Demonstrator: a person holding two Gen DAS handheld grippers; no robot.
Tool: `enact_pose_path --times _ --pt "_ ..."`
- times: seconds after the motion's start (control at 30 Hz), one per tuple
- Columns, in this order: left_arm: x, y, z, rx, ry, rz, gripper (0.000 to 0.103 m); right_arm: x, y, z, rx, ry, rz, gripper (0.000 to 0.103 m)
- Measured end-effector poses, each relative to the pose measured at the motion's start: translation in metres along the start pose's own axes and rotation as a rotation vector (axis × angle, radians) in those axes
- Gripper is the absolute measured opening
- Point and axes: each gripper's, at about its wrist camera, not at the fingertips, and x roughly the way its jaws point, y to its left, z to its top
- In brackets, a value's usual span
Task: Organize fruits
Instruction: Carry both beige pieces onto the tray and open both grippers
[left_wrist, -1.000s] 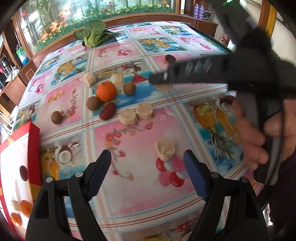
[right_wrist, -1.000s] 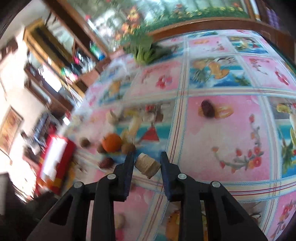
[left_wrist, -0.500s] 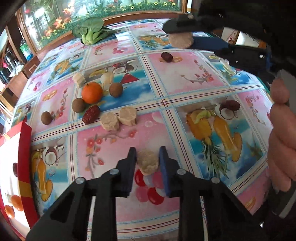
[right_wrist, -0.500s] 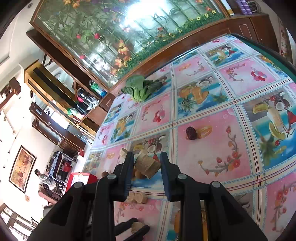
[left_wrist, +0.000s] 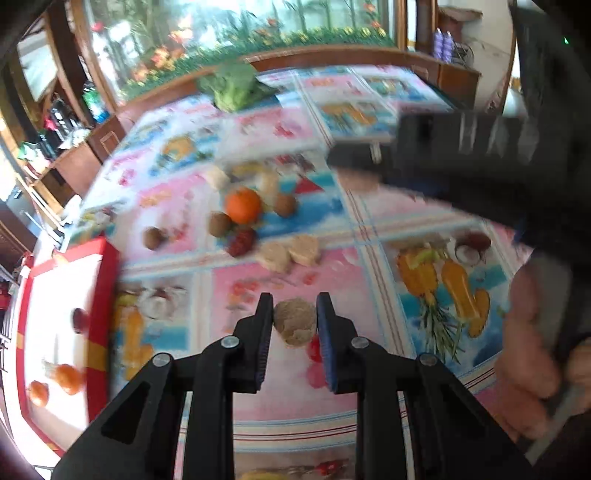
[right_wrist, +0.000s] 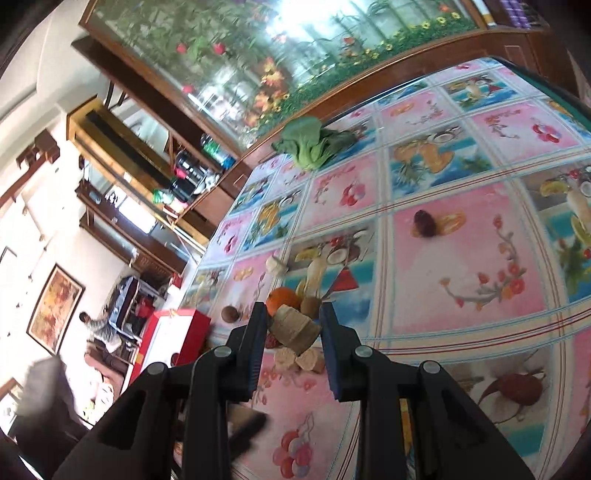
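Note:
My left gripper (left_wrist: 294, 323) is shut on a tan round fruit piece (left_wrist: 295, 325), held above the table. My right gripper (right_wrist: 293, 328) is shut on another tan chunk (right_wrist: 293, 329), held in the air over the fruit pile. On the table lie an orange (left_wrist: 243, 205), brown round fruits (left_wrist: 220, 224), a red fruit (left_wrist: 242, 242) and two tan pieces (left_wrist: 290, 253). A red box (left_wrist: 59, 332) with a white inside stands at the left and holds small orange and dark fruits. The right gripper's body (left_wrist: 461, 158) crosses the left wrist view.
A leafy green vegetable (right_wrist: 314, 144) lies at the table's far edge. A dark date (right_wrist: 421, 223) lies alone on a pink tile. A wooden cabinet and flower display stand behind the table. The person's hand (left_wrist: 532, 350) is at the right.
The left gripper has lifted its tan piece off the table and swung left toward the red box. The right gripper, still holding its chunk, has come lower over the fruit pile.

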Motion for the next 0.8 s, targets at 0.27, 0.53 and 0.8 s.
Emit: enact_pose_path --times 0.27,0.53,0.8 --pt "-0.060 0.077 -0.010 -0.091 -0.136 0.059 0.026 -0.012 0.000 0.002 -0.054 -0.106 -0.080 0.027" --pt "-0.123 0.213 -0.036 -0.228 -0.277 0.248 0.026 0.000 0.052 0.000 -0.093 -0.106 -0.076 0.027" --pt "-0.147 0.314 -0.034 -0.331 -0.356 0.388 0.026 0.069 0.219 0.006 -0.255 0.031 0.195 0.027"
